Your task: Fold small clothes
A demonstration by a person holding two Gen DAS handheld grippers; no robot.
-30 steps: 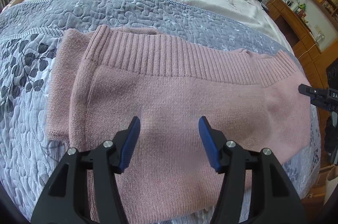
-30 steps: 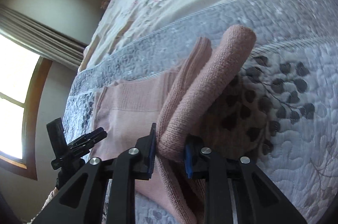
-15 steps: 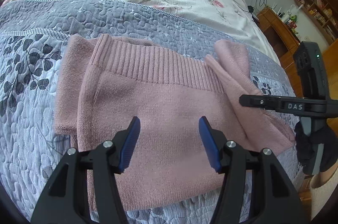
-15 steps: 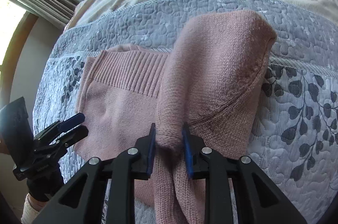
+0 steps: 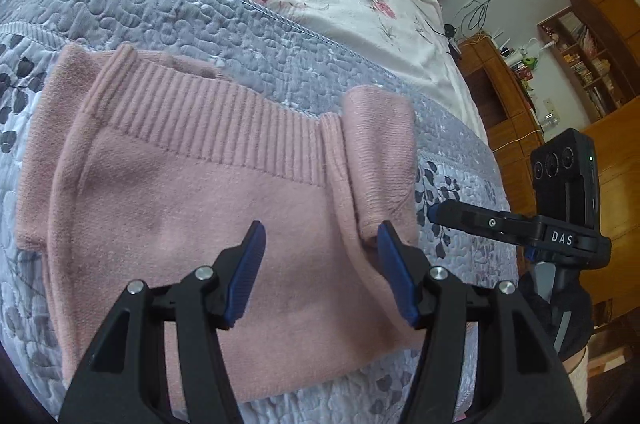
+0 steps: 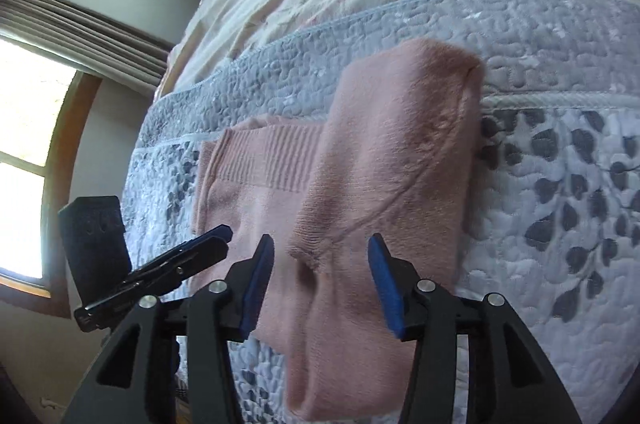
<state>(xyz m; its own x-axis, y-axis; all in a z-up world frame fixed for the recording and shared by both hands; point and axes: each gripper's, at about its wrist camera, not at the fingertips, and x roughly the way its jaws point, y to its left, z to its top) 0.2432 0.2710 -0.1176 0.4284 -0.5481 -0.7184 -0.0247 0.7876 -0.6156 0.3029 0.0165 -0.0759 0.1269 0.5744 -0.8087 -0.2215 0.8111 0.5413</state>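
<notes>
Pink knit sweater (image 5: pixel 192 207) flat on grey quilted bedspread (image 5: pixel 200 11), sleeve (image 6: pixel 384 183) folded across at 3 o'clock; left gripper (image 5: pixel 320 272) released above; right gripper (image 6: pixel 322 270) released over sleeve.

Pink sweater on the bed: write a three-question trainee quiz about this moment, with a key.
1. True or false: the right claw grips the pink sweater.
2. The folded-over sleeve lies on: A) the floral sheet, B) the sweater's own body, C) the wooden cabinet.
3. Fill in: both claws are ____.

Key: 1 false, its jaws stand apart over the sleeve. 2 B. 3 open; the left claw is empty too.
</notes>
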